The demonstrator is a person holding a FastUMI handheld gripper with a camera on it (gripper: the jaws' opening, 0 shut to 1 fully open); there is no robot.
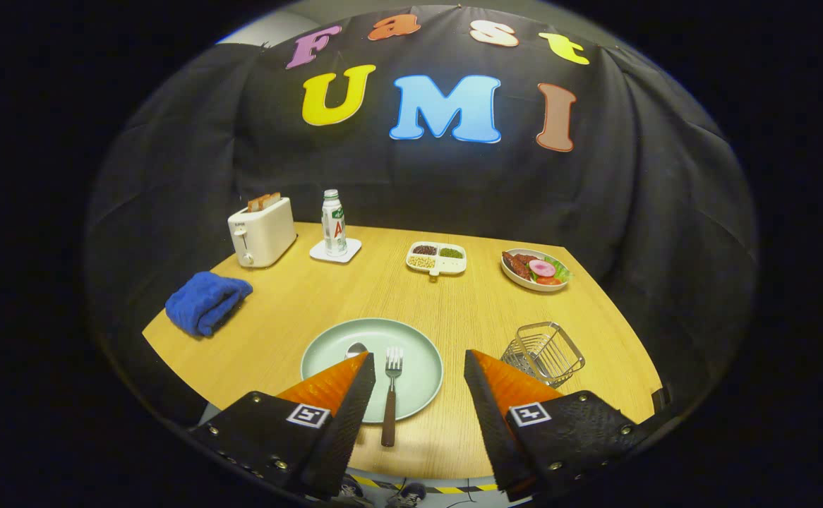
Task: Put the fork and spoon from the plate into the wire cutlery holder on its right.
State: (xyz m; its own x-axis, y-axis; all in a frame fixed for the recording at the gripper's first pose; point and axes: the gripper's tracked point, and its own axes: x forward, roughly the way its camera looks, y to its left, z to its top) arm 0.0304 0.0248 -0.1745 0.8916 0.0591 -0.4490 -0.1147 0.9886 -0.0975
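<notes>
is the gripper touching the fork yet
Apart. In the gripper view the fork lies on the plate between the open gripper fingers, neither pressing it.

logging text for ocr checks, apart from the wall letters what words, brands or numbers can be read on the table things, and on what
Bottle label: print too blurred to read.
Toaster: a small mark on the front, too small to read.
Hand-held gripper, open, with the fork lying between its fingers: square coded tags, no words.
No readable text elsewhere.

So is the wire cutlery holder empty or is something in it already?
Empty: the wire cutlery holder holds nothing; the fork and spoon lie on the plate.
</notes>
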